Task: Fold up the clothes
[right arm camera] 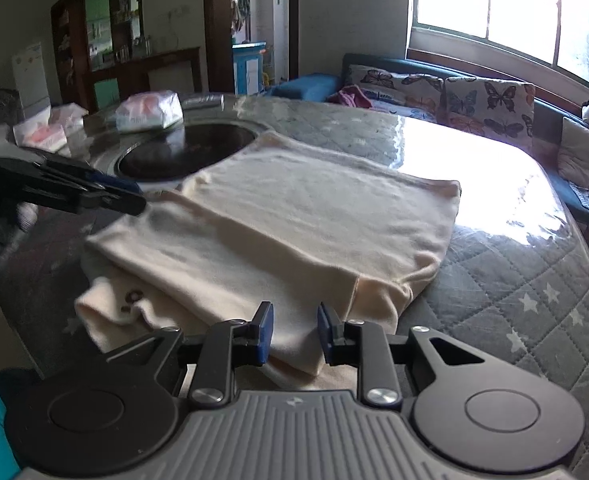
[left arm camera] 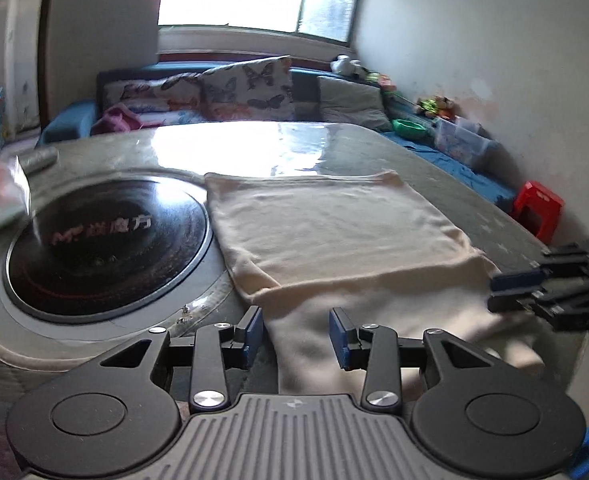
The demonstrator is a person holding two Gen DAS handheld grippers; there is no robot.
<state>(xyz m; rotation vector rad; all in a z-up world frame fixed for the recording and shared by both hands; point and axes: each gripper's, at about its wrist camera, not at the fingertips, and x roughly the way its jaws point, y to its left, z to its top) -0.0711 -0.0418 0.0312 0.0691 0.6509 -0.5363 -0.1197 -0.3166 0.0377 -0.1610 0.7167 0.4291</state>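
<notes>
Your left gripper has its blue pads parted over the near edge of the cream garment, holding nothing. Your right gripper is a little less open, also empty, above the garment's near fold. The garment lies folded on the quilted table, beside the round black cooktop.

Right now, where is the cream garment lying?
The cream garment lies folded on the quilted round table, just right of the dark cooktop, nearest in both wrist views.
</notes>
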